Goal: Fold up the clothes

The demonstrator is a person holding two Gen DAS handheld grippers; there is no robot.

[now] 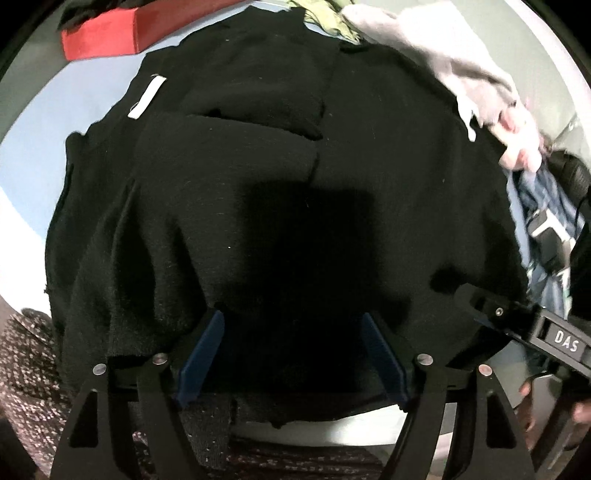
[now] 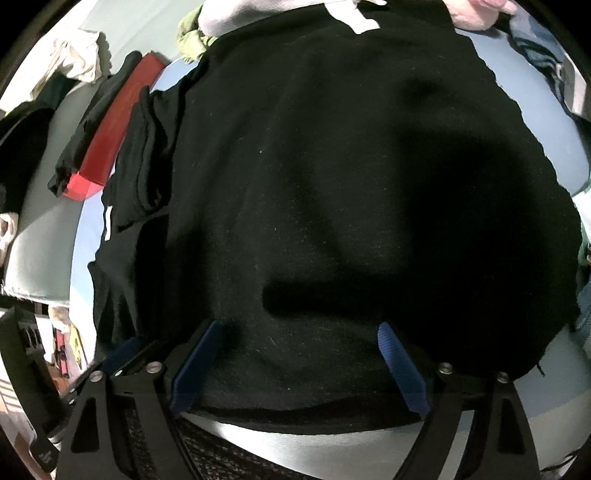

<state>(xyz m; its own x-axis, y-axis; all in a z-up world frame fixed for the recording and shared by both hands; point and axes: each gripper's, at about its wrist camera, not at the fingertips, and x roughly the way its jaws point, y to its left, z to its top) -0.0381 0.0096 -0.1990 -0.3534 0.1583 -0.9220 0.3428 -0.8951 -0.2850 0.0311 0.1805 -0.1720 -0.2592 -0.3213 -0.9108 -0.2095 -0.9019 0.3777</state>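
A black garment (image 1: 388, 147) lies spread flat on a light blue surface (image 1: 33, 155), with a sleeve folded in over its left part (image 1: 229, 155) and a white label (image 1: 147, 96) near its far left edge. My left gripper (image 1: 293, 315) stands open over the garment's near hem, its blue pads apart and the cloth lying loose between them. My right gripper (image 2: 300, 325) is open in the same way over the near hem of the black garment (image 2: 295, 147), further right. One finger of the right gripper (image 1: 491, 306) shows in the left wrist view.
A red box (image 1: 107, 37) lies at the far left, with dark cloth draped over it in the right wrist view (image 2: 85, 140). Grey and pink clothes (image 1: 461, 66), a green cloth (image 1: 325, 18) and blue clothes (image 1: 546, 199) are heaped at the back and right. Speckled carpet (image 1: 29, 362) lies below the near edge.
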